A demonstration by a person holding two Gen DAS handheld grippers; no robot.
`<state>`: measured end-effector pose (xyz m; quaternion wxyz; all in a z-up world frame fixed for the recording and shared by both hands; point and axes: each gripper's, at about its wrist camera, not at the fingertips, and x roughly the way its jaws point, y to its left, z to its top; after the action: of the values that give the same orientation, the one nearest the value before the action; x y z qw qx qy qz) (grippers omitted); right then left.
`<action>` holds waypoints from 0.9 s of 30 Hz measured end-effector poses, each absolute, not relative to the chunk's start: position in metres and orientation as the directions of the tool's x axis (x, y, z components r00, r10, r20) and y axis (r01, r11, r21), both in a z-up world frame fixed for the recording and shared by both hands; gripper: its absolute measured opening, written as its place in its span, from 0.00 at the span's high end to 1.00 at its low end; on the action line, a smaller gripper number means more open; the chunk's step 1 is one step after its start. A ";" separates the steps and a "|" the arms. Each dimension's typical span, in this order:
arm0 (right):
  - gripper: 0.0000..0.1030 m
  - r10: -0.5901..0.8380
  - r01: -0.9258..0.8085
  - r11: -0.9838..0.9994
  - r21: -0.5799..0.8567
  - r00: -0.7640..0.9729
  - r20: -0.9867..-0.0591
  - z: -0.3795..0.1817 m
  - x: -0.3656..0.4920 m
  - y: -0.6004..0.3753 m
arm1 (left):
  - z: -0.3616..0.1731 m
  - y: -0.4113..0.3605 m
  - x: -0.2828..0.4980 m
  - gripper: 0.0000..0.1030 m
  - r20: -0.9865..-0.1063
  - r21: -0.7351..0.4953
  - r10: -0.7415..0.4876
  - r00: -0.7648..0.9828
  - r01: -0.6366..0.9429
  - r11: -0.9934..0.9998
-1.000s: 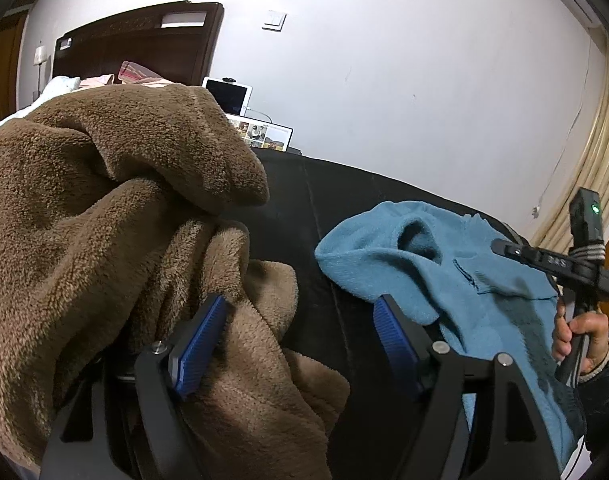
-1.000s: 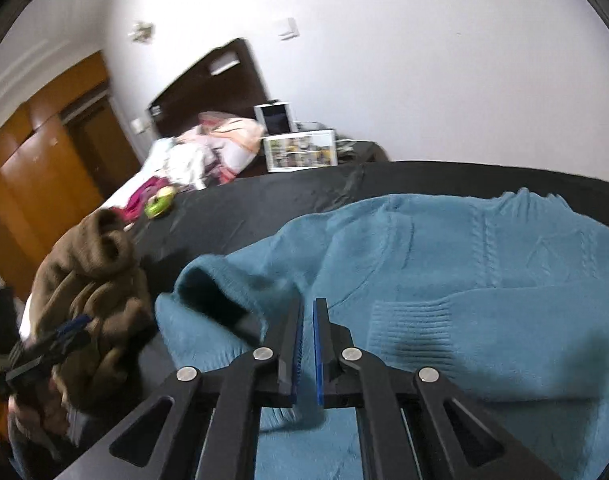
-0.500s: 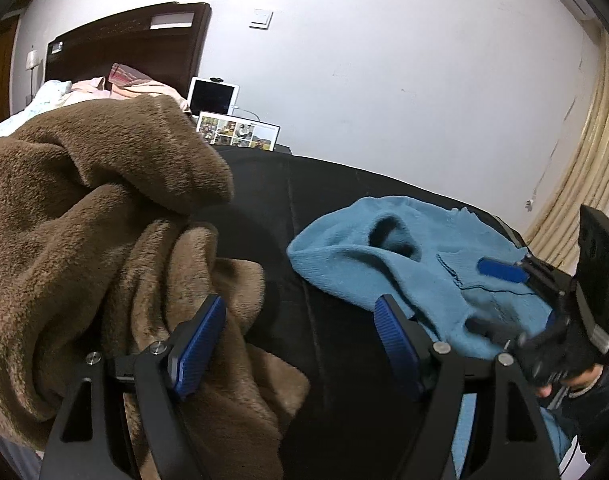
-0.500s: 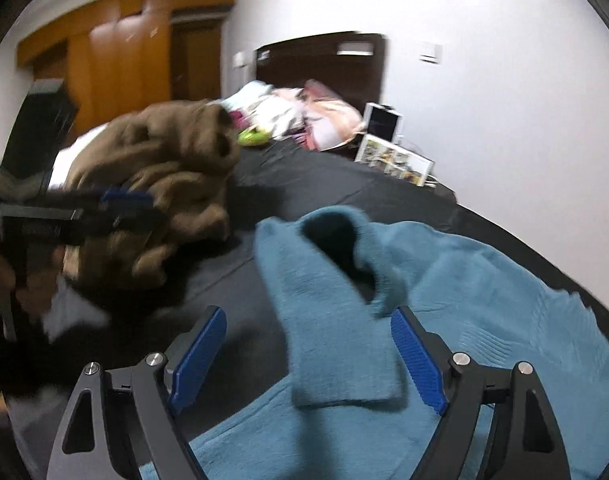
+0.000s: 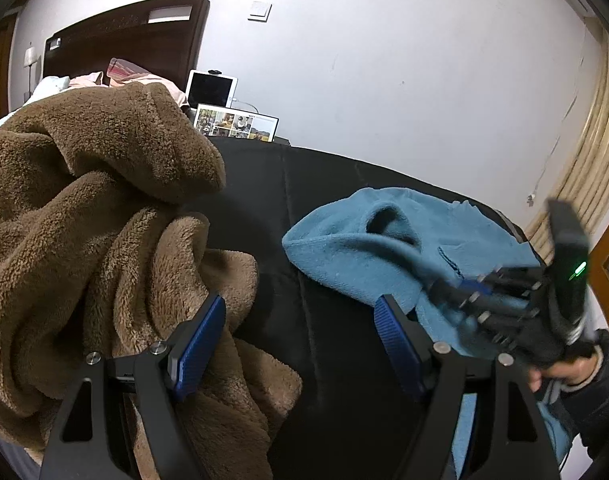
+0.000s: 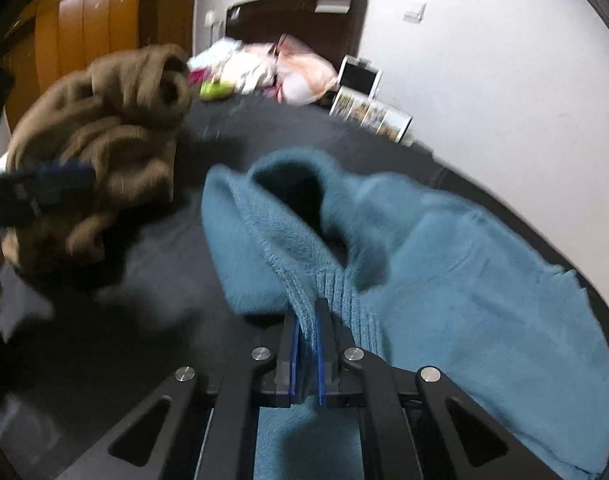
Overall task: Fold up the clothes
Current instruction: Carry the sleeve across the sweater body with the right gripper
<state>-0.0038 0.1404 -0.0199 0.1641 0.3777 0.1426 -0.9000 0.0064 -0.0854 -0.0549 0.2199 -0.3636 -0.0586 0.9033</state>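
- the brown fleece garment [image 5: 84, 216] lies heaped on the left of the black surface [image 5: 328, 216], where it lay a second ago.
- the left gripper [image 5: 300, 340] hangs with its jaws wide, as before – its left blue pad just beside the fleece, nothing between the pads but black surface.
- the blue sweater [image 5: 368, 240] is spread on the right of the black surface, well apart from the fleece, its collar facing the middle.
- the right gripper [image 6: 308, 350] has changed most: half a second ago its jaws stood wide over the sweater – now they are clamped tight on the ribbed cuff [image 6: 324, 292] of a sleeve folded across the body.
- in the left wrist view the right gripper shows blurred at the far right, a hand [image 5: 564, 368] on its handle.
- a tablet [image 5: 210, 89] and a photo frame [image 5: 236, 123] stand against the white wall behind.
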 end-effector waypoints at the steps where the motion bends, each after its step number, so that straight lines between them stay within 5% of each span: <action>1: 0.93 -0.206 0.399 -0.910 -0.115 -0.674 -0.709 -0.009 -0.003 0.144 | -0.055 -0.084 0.006 0.22 -0.634 -0.261 0.437 -0.638 -0.356 -0.897; 7: 0.93 -0.283 0.351 -0.936 -0.001 -0.756 -0.590 0.064 -0.007 0.172 | -0.055 -0.074 0.004 0.22 -0.649 -0.241 0.426 -0.630 -0.360 -0.901; 15: 0.93 -0.205 0.134 -0.975 0.179 -0.852 -0.481 0.117 -0.016 0.266 | -0.053 -0.058 -0.003 0.22 -0.668 -0.210 0.404 -0.625 -0.362 -0.908; 27: 0.93 -0.062 -0.222 -0.899 0.377 -0.788 -0.613 0.052 -0.001 0.425 | -0.049 0.014 -0.023 0.22 -0.698 -0.124 0.386 -0.604 -0.428 -0.895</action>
<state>-0.0006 0.4254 0.0523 -0.0434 0.3227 -0.2200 -0.9195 -0.0231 0.0145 -0.0486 0.2274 -0.3827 0.0280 0.8950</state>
